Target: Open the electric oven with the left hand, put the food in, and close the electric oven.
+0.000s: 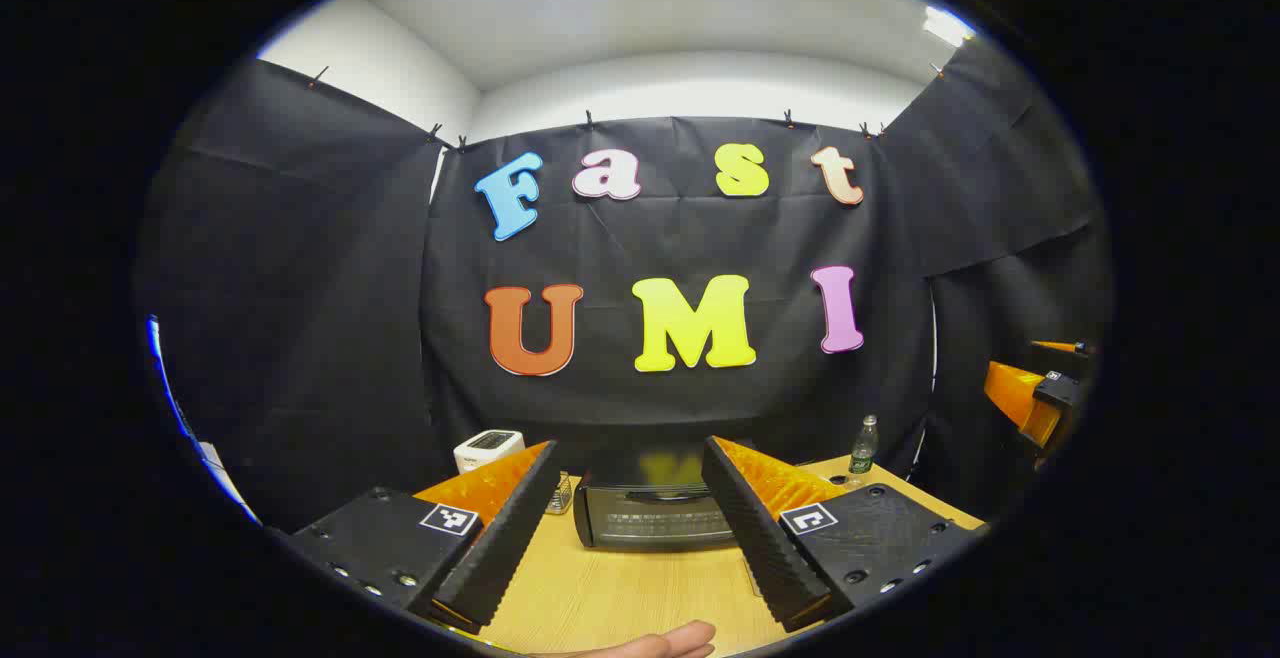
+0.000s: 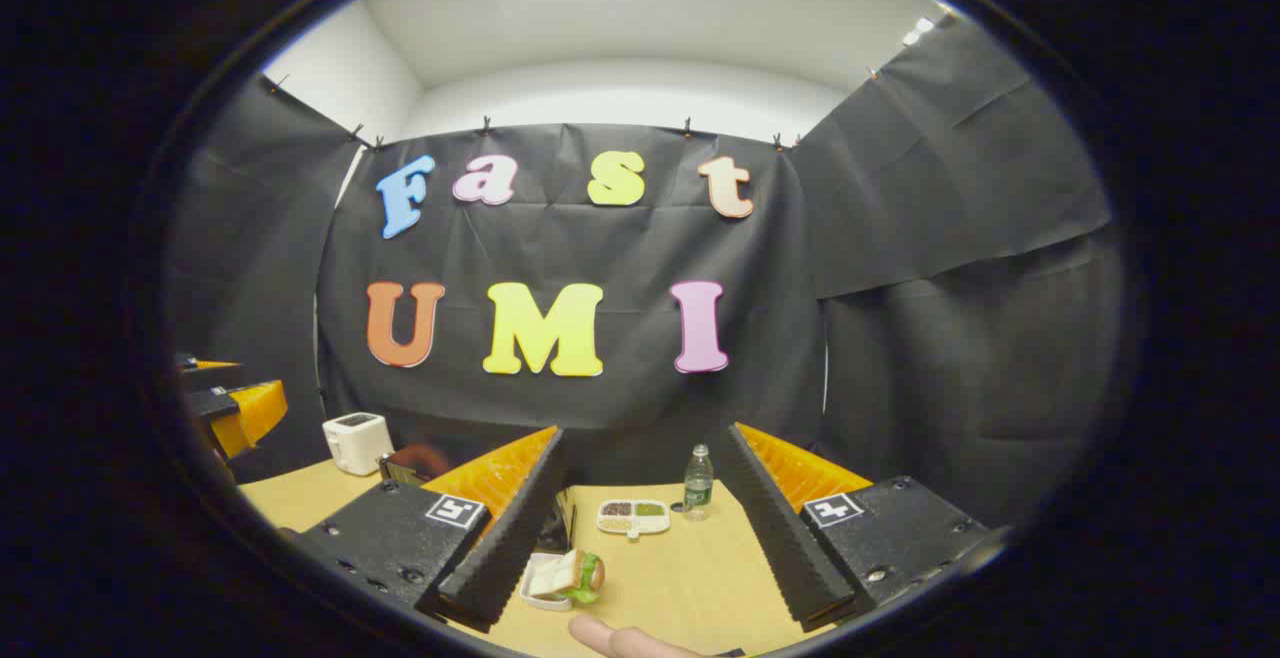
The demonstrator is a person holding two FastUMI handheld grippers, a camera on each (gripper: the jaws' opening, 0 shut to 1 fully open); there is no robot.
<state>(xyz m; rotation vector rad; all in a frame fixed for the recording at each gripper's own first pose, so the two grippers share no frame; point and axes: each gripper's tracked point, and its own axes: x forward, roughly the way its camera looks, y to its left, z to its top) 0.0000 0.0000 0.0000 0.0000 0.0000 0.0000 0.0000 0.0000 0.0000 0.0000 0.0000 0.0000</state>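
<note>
Showing one oven (image 1: 655, 516), one sandwich (image 2: 572, 573), one bottle (image 2: 697, 483).

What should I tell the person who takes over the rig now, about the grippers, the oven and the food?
Left gripper: jaws open, holding nothing, aimed at the oven, which stands at the back of the table, door shut.
Right gripper: jaws open, holding nothing, above the sandwich on its small plate.
Also on the table: toaster, bottle, divided dish.
Done: nothing yet.
Left: open the oven, put the sandwich in, close it.
</note>
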